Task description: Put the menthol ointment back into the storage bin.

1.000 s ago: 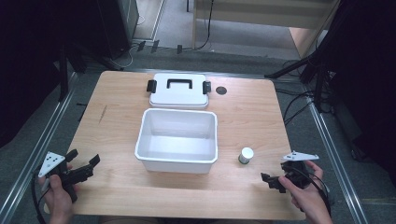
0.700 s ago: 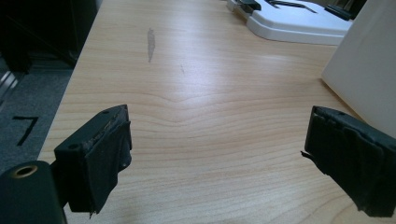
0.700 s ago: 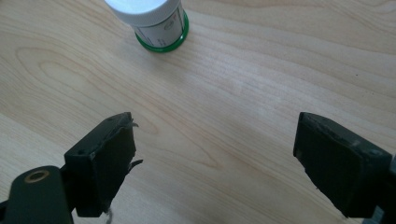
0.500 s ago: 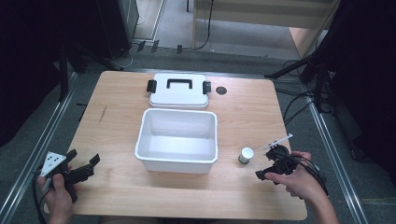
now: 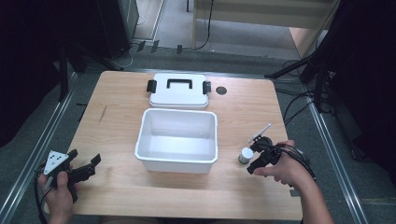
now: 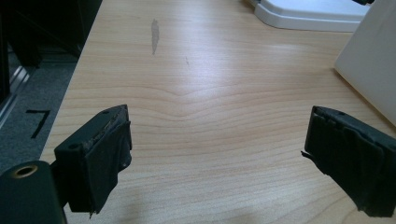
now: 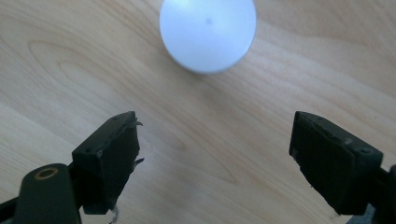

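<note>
Since a second ago the right hand-held gripper [image 5: 256,158] has swung in from the worktop's right edge toward the small white-capped cylinder [image 5: 245,155].

Its jaws gape wide, the cylinder just ahead of them, untouched, beside the open white bin [image 5: 178,139] near the worktop's [image 5: 116,126] front edge. By the front left corner, the left hand-held gripper [image 5: 88,168] rests spread open.
</note>
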A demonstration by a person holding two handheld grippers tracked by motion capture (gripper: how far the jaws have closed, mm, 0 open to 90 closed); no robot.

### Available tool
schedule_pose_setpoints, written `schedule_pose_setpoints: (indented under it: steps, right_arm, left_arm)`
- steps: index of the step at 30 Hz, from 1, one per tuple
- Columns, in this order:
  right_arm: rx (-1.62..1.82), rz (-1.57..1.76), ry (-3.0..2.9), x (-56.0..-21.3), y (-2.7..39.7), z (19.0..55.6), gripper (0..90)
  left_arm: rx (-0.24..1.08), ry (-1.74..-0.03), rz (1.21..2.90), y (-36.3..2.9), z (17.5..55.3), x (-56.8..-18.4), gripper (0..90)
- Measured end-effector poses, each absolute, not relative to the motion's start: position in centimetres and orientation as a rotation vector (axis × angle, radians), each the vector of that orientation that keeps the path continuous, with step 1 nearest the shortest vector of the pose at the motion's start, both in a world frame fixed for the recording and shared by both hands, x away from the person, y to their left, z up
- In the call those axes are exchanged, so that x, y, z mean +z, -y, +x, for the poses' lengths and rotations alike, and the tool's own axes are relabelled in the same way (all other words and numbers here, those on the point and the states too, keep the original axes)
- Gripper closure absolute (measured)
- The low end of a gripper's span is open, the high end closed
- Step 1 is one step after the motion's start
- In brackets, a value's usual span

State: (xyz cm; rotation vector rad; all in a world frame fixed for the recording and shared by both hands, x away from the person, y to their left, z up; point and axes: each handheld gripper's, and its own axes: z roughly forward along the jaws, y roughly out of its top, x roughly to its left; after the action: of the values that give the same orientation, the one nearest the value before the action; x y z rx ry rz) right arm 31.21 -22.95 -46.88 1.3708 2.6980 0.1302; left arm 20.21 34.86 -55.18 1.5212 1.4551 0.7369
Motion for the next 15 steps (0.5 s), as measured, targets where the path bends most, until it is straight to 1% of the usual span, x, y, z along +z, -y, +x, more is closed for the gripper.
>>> schedule_pose_setpoints:
  steps: [8, 13, 15]
  right_arm:
    - [0.129, 1.398, -2.674, -46.5, 21.5, 33.0, 19.6]
    - [0.157, 1.420, -2.670, -46.7, 20.7, 33.8, 23.0]
    - [0.159, 1.441, -2.674, -46.8, 20.6, 34.1, 25.7]
  left_arm:
    - [0.729, -1.452, 1.524, -34.9, 20.2, -55.2, 8.2]
    - [0.726, -1.451, 1.523, -34.9, 20.3, -55.2, 8.2]
    - [0.726, -1.451, 1.524, -35.0, 20.3, -55.2, 8.2]
